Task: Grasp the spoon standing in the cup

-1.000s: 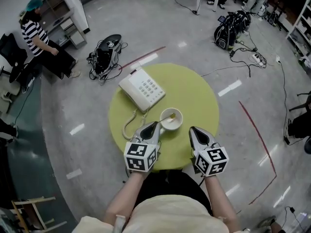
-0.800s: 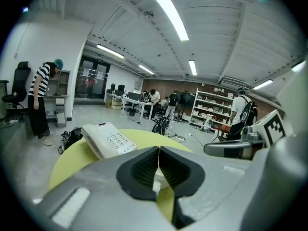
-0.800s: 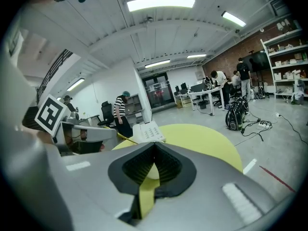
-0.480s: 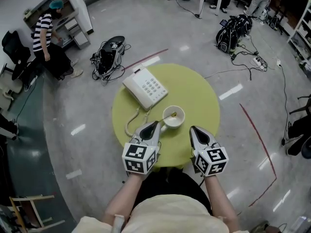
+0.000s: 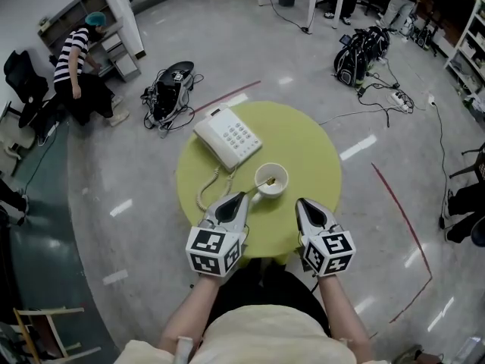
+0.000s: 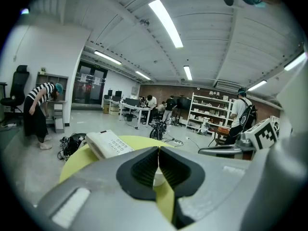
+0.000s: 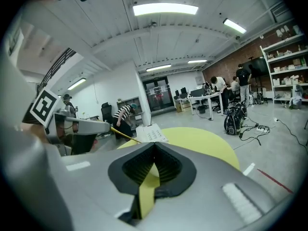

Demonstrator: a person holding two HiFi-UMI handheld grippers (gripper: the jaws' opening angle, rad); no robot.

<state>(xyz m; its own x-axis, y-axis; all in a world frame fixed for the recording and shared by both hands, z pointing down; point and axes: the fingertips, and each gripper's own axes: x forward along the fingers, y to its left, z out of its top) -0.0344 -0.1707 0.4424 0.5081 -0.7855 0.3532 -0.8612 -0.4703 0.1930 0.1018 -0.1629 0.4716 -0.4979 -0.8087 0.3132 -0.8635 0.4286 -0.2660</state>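
The round yellow-green desk (image 5: 307,139) filled the middle of the head view, with grey floor (image 5: 114,173) all round it. The white telephone (image 5: 227,137) lay on its far left part, and its coiled cord (image 5: 203,193) trailed down toward the near left edge.

Both tools hung over the near edge. The left gripper (image 5: 241,196) had its fingers (image 6: 144,167) pressed together with nothing between them. The right gripper (image 5: 301,202) also had its fingers (image 7: 166,165) closed at the tips and carried nothing. The left tip pointed just beside the near left side of the cup, while the right one was a little further off on the other side.

The white cup (image 5: 271,180) sat a little toward the near side of the desk's middle, clear of the telephone. The spoon (image 5: 263,182) stood in it, its handle leaning out over the left part of the rim toward the left tool.

This looked like the approach, with the grasp not yet begun. The next move probably called for spreading one pair of fingers, most likely the left, then bringing them either side of the handle above the rim.

There was bare desk to the right of and beyond the cup. The left was tighter, with the cord and the telephone close by. A careless nudge could push the cup.
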